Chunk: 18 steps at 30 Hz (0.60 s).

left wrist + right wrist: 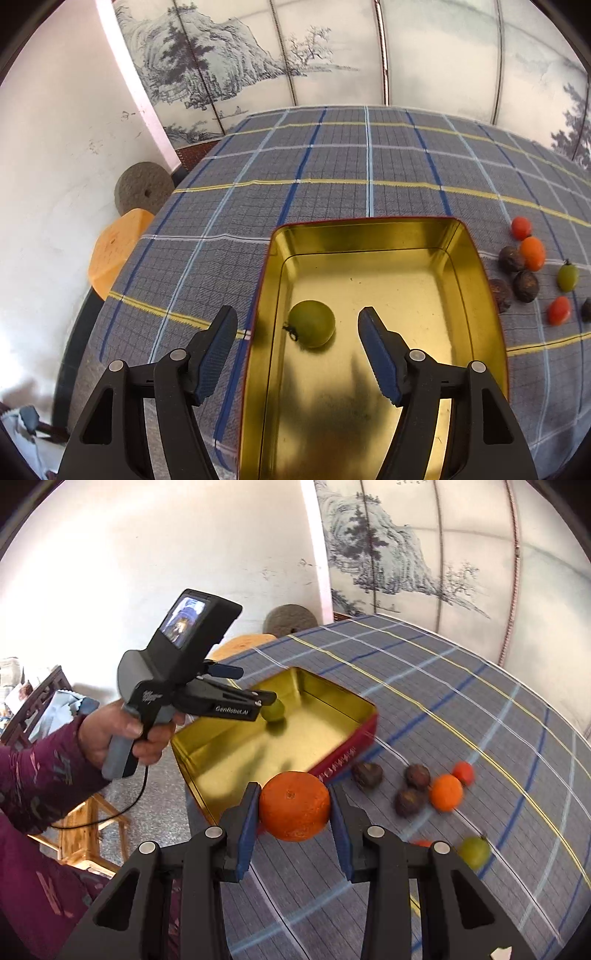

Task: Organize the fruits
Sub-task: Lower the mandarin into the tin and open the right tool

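One green fruit lies alone in the gold-lined tin on the plaid tabletop, under the left gripper, whose jaws hang released. Beside the tin's right wall sit three dark fruits, three small orange-red ones and another green one. The right gripper, jaws clenched, holds a round, dimpled orange at the tin's near corner.
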### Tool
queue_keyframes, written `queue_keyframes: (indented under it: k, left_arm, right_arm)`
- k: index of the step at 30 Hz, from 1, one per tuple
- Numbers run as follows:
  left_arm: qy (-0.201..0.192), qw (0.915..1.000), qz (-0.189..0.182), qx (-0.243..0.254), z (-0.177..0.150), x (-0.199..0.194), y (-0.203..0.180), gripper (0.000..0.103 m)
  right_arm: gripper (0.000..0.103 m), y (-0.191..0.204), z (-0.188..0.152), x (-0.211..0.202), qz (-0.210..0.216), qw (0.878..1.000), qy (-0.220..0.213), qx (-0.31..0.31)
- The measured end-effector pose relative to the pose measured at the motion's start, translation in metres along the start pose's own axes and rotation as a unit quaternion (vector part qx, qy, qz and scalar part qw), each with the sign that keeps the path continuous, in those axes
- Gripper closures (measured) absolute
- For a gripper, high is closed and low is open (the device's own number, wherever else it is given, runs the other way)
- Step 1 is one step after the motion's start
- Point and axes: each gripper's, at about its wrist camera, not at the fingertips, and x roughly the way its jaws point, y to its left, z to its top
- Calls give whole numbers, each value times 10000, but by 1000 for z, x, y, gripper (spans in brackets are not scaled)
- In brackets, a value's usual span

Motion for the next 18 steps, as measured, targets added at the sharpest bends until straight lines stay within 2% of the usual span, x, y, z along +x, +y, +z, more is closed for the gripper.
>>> queue_keyframes:
  k: [9, 18]
  left_arm:
    - [-356, 9981, 84, -496, -7, -37, 26, 34]
    - [-647, 9955, 184, -670, -12, -61, 41, 30]
  right_arm:
    - [69, 6, 26, 67, 706, 9968, 284, 245]
    - [68, 27, 34, 129, 937, 9920, 771, 344]
